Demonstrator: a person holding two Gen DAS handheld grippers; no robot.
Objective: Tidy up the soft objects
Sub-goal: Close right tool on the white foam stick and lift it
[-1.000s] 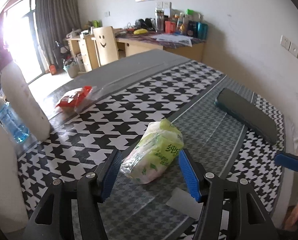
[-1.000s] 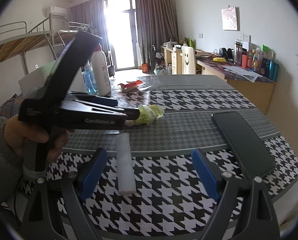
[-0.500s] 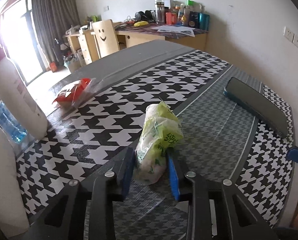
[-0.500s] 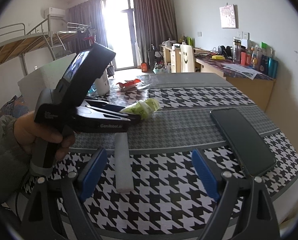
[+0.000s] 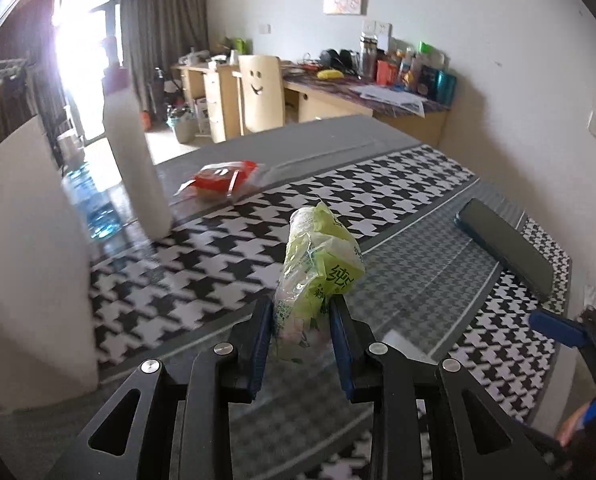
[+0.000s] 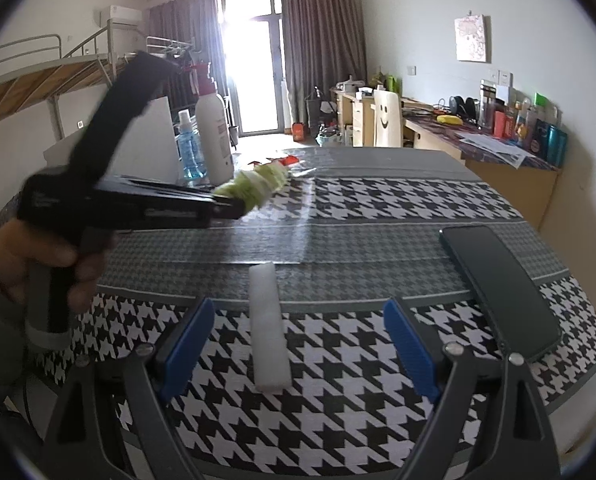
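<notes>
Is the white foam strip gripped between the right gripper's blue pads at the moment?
No, the white foam strip lies on the tablecloth between the right gripper's wide-open jaws, untouched.

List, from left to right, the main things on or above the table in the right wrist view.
Blue spray bottle → white pump bottle → green tissue pack in the left gripper → white foam strip → dark phone.

I've got the green tissue pack (image 5: 317, 264) pinched at its lower end, crumpled plastic wrapper, standing up tilted, lifted clear of the checked tablecloth (image 6: 377, 208). The white foam strip (image 6: 268, 324) lies flat, lengthwise toward me, on the near checks. A red snack packet (image 5: 222, 178) lies flat farther back.
</notes>
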